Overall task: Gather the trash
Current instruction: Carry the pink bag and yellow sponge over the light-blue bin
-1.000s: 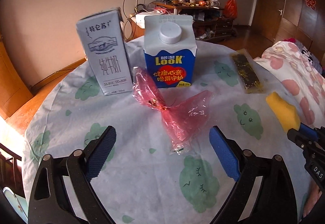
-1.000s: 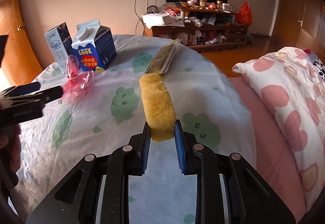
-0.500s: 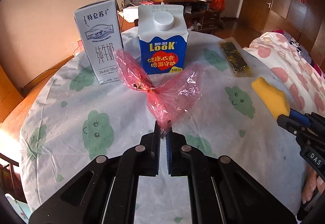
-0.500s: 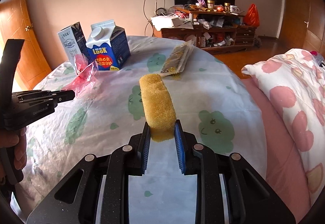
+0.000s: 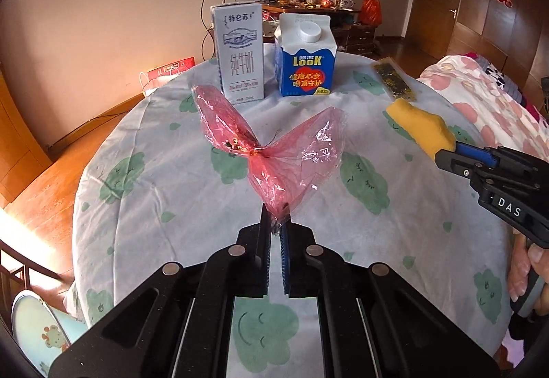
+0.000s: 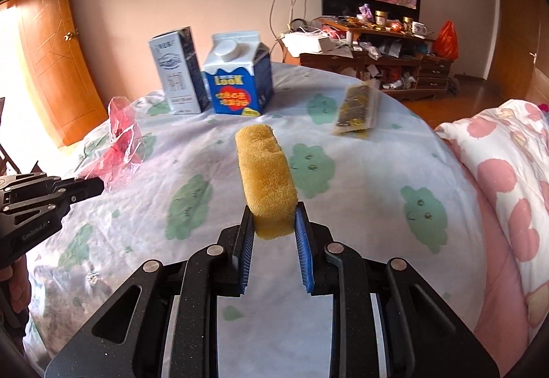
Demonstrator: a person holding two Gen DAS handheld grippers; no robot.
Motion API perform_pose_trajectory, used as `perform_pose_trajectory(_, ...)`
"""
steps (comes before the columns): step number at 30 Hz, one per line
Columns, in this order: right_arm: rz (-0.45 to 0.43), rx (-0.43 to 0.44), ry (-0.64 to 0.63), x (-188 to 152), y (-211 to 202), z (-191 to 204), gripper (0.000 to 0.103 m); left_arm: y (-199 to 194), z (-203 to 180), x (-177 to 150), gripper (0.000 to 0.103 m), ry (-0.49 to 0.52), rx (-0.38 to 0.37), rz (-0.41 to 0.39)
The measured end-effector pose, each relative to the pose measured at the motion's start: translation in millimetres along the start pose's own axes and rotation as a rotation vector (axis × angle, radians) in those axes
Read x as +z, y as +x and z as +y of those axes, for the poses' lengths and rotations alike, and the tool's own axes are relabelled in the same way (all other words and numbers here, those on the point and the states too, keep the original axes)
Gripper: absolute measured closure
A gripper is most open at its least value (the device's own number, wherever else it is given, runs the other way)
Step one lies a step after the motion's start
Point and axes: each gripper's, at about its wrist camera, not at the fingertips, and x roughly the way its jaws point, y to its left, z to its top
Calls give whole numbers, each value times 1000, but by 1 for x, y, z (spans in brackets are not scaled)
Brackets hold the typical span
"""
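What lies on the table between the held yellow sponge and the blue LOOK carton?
Nothing: from yellow sponge to blue LOOK carton, only bare cloud-print tablecloth shows, right wrist view.

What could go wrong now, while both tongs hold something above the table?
1. The left tongs pinch only a thin corner of the red plastic wrapper; it may slip out or tear.
2. The wrapper's far end hangs close to the white milk carton; swinging could knock it over.
3. The right tongs grip the yellow sponge only at its end; it may sag or drop.
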Motion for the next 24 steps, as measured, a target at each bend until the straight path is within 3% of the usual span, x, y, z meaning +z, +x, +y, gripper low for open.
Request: perform_pose_trajectory(24, -18, 107, -131, -4, -1, 106, 79, -60, 71, -66, 98, -120, 94, -30)
